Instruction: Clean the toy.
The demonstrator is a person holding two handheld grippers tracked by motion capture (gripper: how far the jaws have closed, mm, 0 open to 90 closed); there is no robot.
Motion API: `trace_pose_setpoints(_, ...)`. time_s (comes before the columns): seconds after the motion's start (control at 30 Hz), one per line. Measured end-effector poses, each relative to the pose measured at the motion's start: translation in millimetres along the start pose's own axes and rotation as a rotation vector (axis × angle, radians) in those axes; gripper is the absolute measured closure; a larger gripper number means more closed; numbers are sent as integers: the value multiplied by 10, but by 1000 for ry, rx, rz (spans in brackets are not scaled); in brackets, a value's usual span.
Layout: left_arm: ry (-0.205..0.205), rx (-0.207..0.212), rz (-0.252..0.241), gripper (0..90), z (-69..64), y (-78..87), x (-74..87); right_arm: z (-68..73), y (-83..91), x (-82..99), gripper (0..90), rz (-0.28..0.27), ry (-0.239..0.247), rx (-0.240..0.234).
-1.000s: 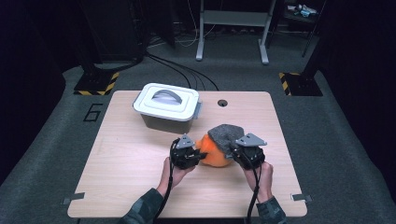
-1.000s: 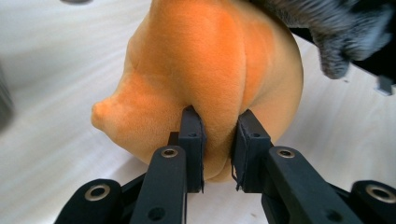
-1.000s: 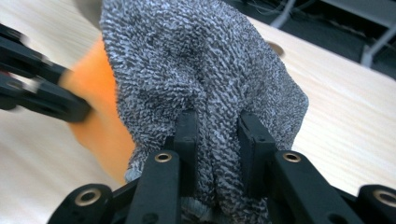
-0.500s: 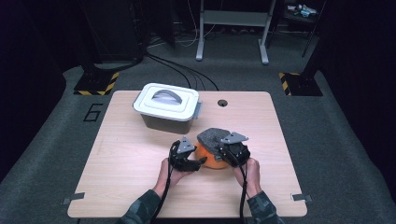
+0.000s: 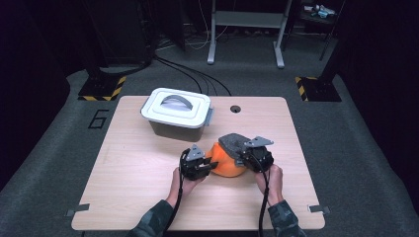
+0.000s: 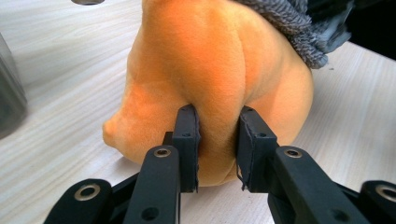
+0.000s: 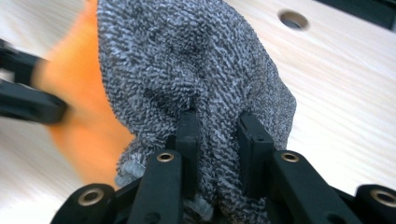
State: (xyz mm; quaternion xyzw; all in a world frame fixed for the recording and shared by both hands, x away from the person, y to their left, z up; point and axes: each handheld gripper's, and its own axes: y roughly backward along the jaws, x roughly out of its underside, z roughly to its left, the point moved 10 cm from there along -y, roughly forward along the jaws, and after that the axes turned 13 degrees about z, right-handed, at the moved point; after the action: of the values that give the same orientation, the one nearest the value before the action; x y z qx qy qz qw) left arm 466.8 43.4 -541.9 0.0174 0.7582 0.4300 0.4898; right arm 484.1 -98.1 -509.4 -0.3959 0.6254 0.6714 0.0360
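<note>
The left gripper (image 6: pixel 215 149) has its fingers (image 6: pixel 187 140) pinched on a fold of the soft orange plush toy (image 6: pixel 219 70). They have just been closing, with the orange plush between them. The right gripper (image 7: pixel 217 149) has its fingers (image 7: pixel 187 140) clamped on the fuzzy grey knitted cloth (image 7: pixel 196 60) that lies over the top of the toy.

In the high view the left gripper (image 5: pixel 211 165) is at 9 o'clock of the orange toy (image 5: pixel 226 165), and the right gripper (image 5: pixel 243 159) is at 3 o'clock of it, on the grey cloth (image 5: pixel 232 143). The toy sits on the pale wooden surface (image 5: pixel 138 168), near the middle and a bit toward the person.

At 11 o'clock from the toy stands a grey plastic box with a white lid and a handle (image 5: pixel 177 111); it is near the toy but not touching it. A small round hole (image 5: pixel 235 108) is in the surface at 12 o'clock. On the dark floor, at 9 o'clock of the box, is a painted "6" (image 5: pixel 98 119).
</note>
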Motion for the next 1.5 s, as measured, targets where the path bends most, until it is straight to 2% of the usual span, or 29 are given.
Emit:
trace_pose_setpoints(0.13, 0, 10, -2, 722, -1, 7, -3, -116, -46, 111, 729, 28, -14, 12)
trace_pose_setpoints(0.3, 29, 41, -17, 740, -62, 85, -3, -108, -30, 124, 730, 42, -8, 31)
trace_pose_setpoints(0.33, 4, 32, -9, 738, -77, 99, 2, -106, -31, 119, 730, 39, -11, 35)
trace_pose_setpoints(0.43, -46, -15, 8, 575, -71, 104, -14, -100, -66, 118, 730, 37, -8, 27)
trace_pose_setpoints(0.5, -91, -69, 18, 463, -35, 88, -38, -113, -91, 122, 731, 41, -11, 35)
trace_pose_setpoints(0.53, -105, -53, 22, 497, -38, 52, -38, -116, -104, 109, 731, 29, -18, 31)
trace_pose_setpoints(0.57, -92, -46, 20, 569, -35, 33, -39, -126, -111, 106, 730, 30, -14, 27)
trace_pose_setpoints(0.63, -57, -58, 1, 652, -19, 3, -69, -133, -101, 87, 730, 34, -13, 39)
trace_pose_setpoints(0.73, -32, -56, -3, 696, -13, 5, -82, -93, 66, -2, 730, -5, 6, 68)
trace_pose_setpoints(0.77, -32, -54, -1, 703, -14, 6, -84, -4, 176, -76, 730, -38, 35, 51)
trace_pose_setpoints(0.8, -34, -52, 1, 706, -20, 6, -88, 63, 217, -111, 730, -45, 44, 44)
trace_pose_setpoints(0.87, -41, -59, 6, 709, -14, 9, -97, 242, 271, -206, 730, -60, 101, 45)
trace_pose_setpoints(0.93, -39, -68, 14, 718, 8, 9, -88, 368, 209, -243, 731, -30, 135, 44)
trace_pose_setpoints(0.97, -27, -62, 12, 718, 20, 12, -79, 376, 132, -258, 732, -16, 157, 81)
trace_pose_setpoints(1.0, -23, -57, 13, 717, 36, 17, -67, 367, 78, -260, 733, -10, 156, 79)
trace_pose_setpoints(1.03, -18, -57, 5, 694, 44, 19, -64, 357, 38, -258, 734, -10, 132, 48)
trace_pose_setpoints(1.1, -39, -61, -3, 581, 45, 47, -56, 328, -7, -243, 736, -14, 99, 5)
trace_pose_setpoints(1.13, -63, -75, -1, 493, 50, 61, -51, 310, -28, -230, 739, -19, 81, -4)
trace_pose_setpoints(1.17, -82, -75, 10, 433, 48, 68, -39, 294, -38, -214, 740, -18, 86, -10)
trace_pose_setpoints(1.2, -85, -92, 19, 387, 57, 60, -25, 286, -42, -208, 740, -19, 71, -5)
trace_pose_setpoints(1.27, -98, -73, 27, 360, 36, 28, -14, 277, -42, -203, 741, -20, 70, -15)
trace_pose_setpoints(1.33, -124, -81, 46, 389, 13, -36, -5, 280, -46, -211, 741, -24, 78, -11)
trace_pose_setpoints(1.37, -132, -84, 44, 434, 7, -52, -8, 291, -54, -215, 742, -27, 71, -8)
trace_pose_setpoints(1.4, -123, -90, 35, 481, 10, -70, -17, 290, -57, -208, 742, -25, 75, -4)
trace_pose_setpoints(1.43, -121, -83, 40, 558, 11, -72, -13, 289, -56, -200, 742, -26, 64, -4)
trace_pose_setpoints(1.47, -108, -74, 35, 601, 12, -74, -12, 278, -58, -202, 741, -33, 73, -6)
trace_pose_setpoints(1.5, -98, -73, 31, 647, 20, -72, -15, 270, -46, -192, 741, -29, 60, -11)
